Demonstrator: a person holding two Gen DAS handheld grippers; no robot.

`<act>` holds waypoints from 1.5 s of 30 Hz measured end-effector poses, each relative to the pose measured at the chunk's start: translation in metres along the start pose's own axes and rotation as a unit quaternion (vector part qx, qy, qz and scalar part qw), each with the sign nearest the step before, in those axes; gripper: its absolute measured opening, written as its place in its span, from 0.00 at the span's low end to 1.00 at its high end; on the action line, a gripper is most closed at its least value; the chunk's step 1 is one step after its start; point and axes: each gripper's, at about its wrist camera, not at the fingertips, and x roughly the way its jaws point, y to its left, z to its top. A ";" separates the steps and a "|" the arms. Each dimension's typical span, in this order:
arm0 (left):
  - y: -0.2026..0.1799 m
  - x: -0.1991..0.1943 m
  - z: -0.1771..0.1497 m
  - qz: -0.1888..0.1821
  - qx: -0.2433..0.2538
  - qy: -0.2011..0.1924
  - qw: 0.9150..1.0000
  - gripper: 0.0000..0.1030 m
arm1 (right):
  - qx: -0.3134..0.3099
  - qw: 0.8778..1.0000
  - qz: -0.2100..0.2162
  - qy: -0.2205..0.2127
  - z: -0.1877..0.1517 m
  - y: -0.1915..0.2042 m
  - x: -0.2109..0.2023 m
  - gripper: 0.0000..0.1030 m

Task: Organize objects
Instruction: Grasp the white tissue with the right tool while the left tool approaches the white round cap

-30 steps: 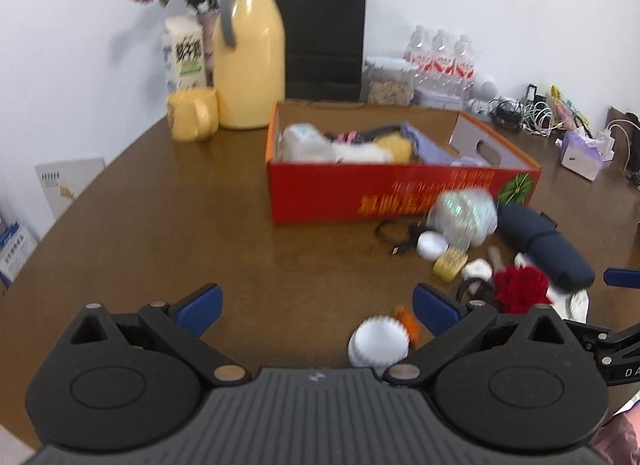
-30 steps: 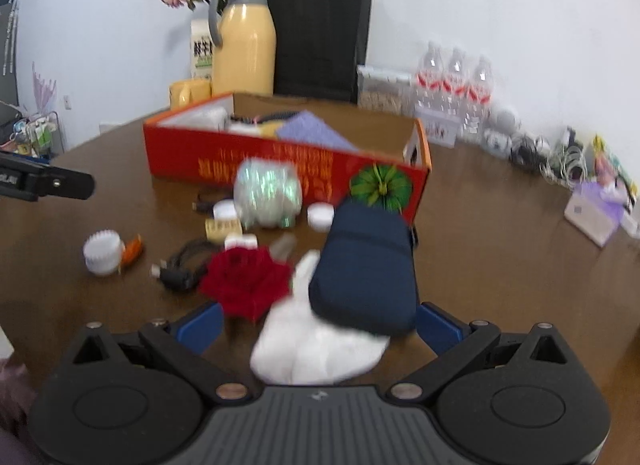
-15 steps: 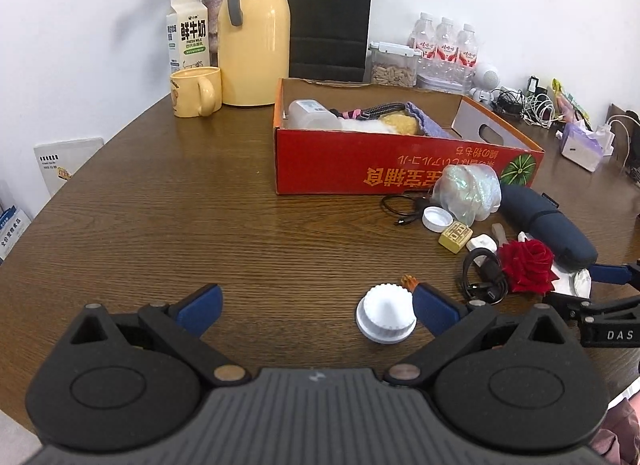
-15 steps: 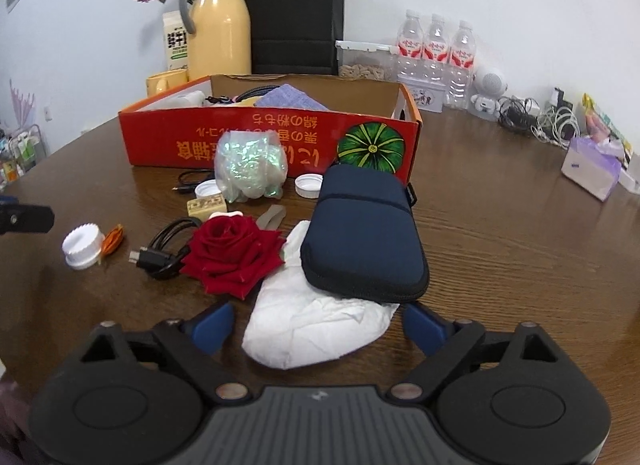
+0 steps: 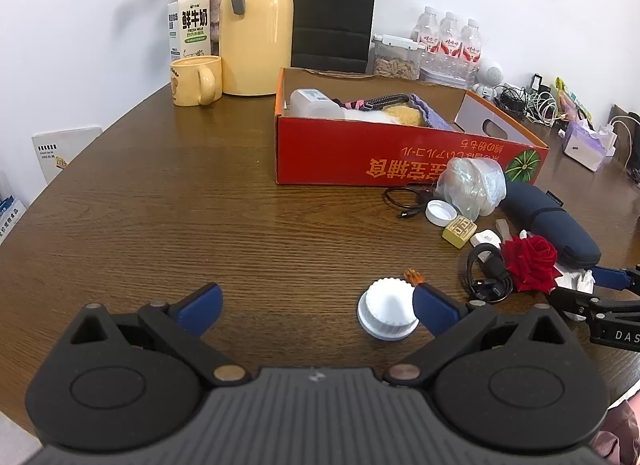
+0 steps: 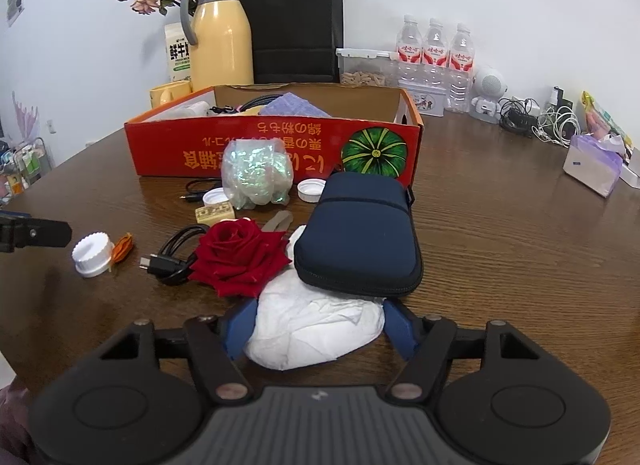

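1. Right gripper: jaws closing around the crumpled white tissue. The blue pads sit at the wad's two sides; whether they already press on it cannot be told.
2. Tissue: soft, wrinkled, rounded lump on the wooden table. Its far edge is hidden under the dark blue pouch.
3. Pouch: padded fabric, rounded rectangle, zip seam around the rim; it lies partly on the tissue.
4. Red rose: velvety cloth petals, touching the tissue's left edge; it covers part of a coiled black cable.
5. Left gripper: jaws wide apart, holding nothing. A ribbed white cap stands just beside its right finger, partly behind it; contact cannot be confirmed.
6. Small orange item behind the cap: too small to identify.
7. Crinkled clear plastic bag, two flat white lids and a small yellowish block lie between the rose and the red cardboard box.
8. Box: open-topped, printed with a green pumpkin; its contents are mostly hidden by the near wall.
9. Beyond the box: a yellow jug, a black paper bag, three water bottles.
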 end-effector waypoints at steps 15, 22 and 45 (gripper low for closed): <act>0.002 0.000 0.000 -0.004 -0.005 0.001 1.000 1.00 | 0.008 0.999 0.025 -0.018 0.001 -0.002 -0.021 0.37; -0.001 -0.002 -0.003 -0.012 -0.001 0.003 1.000 1.00 | 0.003 0.999 0.031 -0.040 0.003 0.002 -0.042 0.37; -0.029 0.020 -0.012 -0.030 0.030 0.009 0.999 0.74 | -0.009 0.996 0.036 -0.077 0.013 0.006 -0.058 0.37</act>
